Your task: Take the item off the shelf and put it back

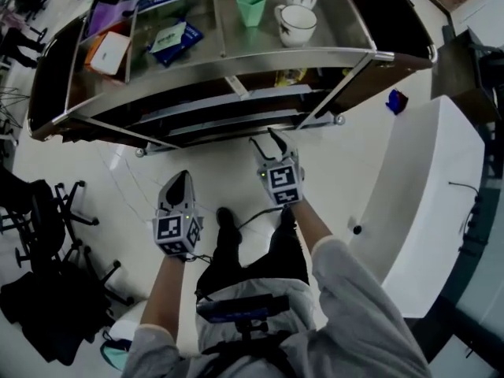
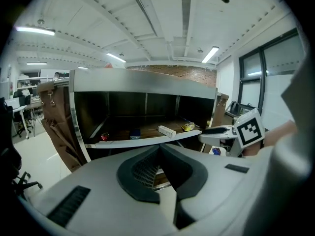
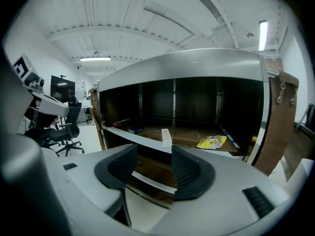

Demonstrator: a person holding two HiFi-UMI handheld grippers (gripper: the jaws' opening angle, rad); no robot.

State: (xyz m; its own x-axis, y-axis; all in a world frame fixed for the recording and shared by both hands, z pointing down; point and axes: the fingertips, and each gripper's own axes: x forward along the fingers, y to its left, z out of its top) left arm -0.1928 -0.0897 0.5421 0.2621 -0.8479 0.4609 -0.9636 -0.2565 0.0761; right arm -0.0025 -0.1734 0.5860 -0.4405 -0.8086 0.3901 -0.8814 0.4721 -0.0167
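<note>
A metal shelf unit (image 1: 236, 61) stands in front of me. On its middle shelf lie a long white box (image 3: 166, 137), a yellow packet (image 3: 211, 142) and a small blue box (image 3: 134, 130). My right gripper (image 1: 263, 138) is held just before the shelf's front edge, its jaws open with nothing between them, and the white box shows straight ahead past the gap. My left gripper (image 1: 179, 181) hangs lower and further back from the shelf. Its jaws (image 2: 160, 146) meet at their tips and hold nothing. In the left gripper view the white box (image 2: 167, 131) and the right gripper (image 2: 231, 132) also show.
On the top shelf stand a green cup (image 1: 250, 6), two white cups (image 1: 299, 24), a blue packet (image 1: 175, 39) and a white box (image 1: 110, 52). A white counter (image 1: 425, 179) runs along the right. Black office chairs (image 1: 47, 219) crowd the left. A small blue thing (image 1: 397, 100) lies on the floor.
</note>
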